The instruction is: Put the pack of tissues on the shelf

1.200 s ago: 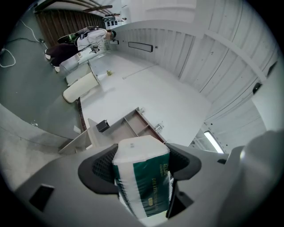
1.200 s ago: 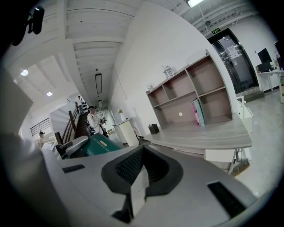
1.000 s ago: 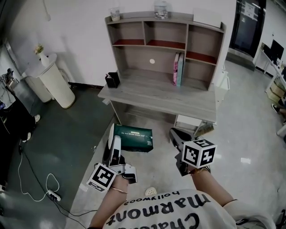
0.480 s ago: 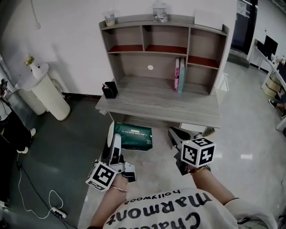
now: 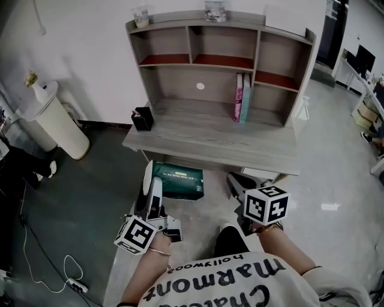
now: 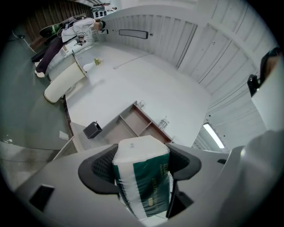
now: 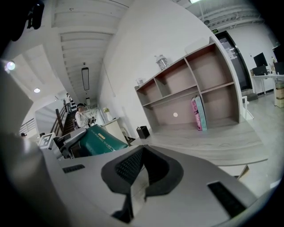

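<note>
A dark green pack of tissues [image 5: 178, 182] hangs in front of the desk's front edge, held at its left end by my left gripper [image 5: 152, 181]. In the left gripper view the pack [image 6: 144, 179] fills the gap between the two dark pads, white end up, with the gripper [image 6: 141, 165] shut on it. My right gripper [image 5: 237, 183] is level with it to the right, shut with nothing between its jaws [image 7: 141, 167]. The grey shelf unit [image 5: 223, 61] stands on the desk [image 5: 204, 143] ahead, with most compartments bare. The right gripper view shows the pack [image 7: 98, 141] at the left and the shelf [image 7: 191, 88] beyond.
Pink and teal books [image 5: 242, 98] stand in the shelf's lower right bay. A black pen holder [image 5: 142, 119] sits on the desk's left. A jar [image 5: 215, 11] and a cup [image 5: 141, 15] top the shelf. A white bin [image 5: 55, 127] stands left; a power strip [image 5: 77, 286] lies on the floor.
The desk and shelf have drawn a little closer and shifted in view. A dark shoe has come into view below the grippers. Both grippers keep their hold and spacing.
</note>
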The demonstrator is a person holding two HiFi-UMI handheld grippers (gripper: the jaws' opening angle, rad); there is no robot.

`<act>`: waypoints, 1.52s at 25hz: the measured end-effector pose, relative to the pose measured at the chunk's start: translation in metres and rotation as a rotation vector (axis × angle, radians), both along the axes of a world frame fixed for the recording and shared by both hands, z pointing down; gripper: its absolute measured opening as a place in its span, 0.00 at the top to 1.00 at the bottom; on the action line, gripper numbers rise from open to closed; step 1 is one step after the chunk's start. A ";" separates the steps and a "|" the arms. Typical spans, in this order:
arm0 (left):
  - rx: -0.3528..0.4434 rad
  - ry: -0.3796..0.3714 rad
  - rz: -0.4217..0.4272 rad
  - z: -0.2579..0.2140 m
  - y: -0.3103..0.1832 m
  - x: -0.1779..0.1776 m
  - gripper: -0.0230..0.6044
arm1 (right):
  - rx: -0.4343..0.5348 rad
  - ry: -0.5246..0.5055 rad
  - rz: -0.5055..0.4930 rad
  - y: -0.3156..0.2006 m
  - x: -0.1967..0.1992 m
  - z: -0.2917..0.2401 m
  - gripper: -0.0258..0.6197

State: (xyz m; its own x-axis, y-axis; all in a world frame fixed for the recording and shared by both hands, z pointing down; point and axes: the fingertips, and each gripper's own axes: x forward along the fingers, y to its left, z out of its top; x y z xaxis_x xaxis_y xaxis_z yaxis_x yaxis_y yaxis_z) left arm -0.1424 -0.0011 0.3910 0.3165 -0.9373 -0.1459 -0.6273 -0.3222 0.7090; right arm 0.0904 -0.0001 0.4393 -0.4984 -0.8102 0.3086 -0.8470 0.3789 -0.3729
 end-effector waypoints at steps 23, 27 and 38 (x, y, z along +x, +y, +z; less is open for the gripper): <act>-0.010 -0.057 -0.124 -0.009 -0.175 0.056 0.44 | 0.008 -0.005 -0.210 -0.214 0.025 -0.010 0.94; -0.019 -0.058 -0.136 -0.005 -0.193 0.065 0.44 | 0.002 -0.010 -0.243 -0.231 0.025 -0.005 0.94; -0.010 -0.044 -0.125 -0.002 -0.220 0.062 0.44 | -0.017 -0.019 -0.243 -0.261 0.027 0.003 0.94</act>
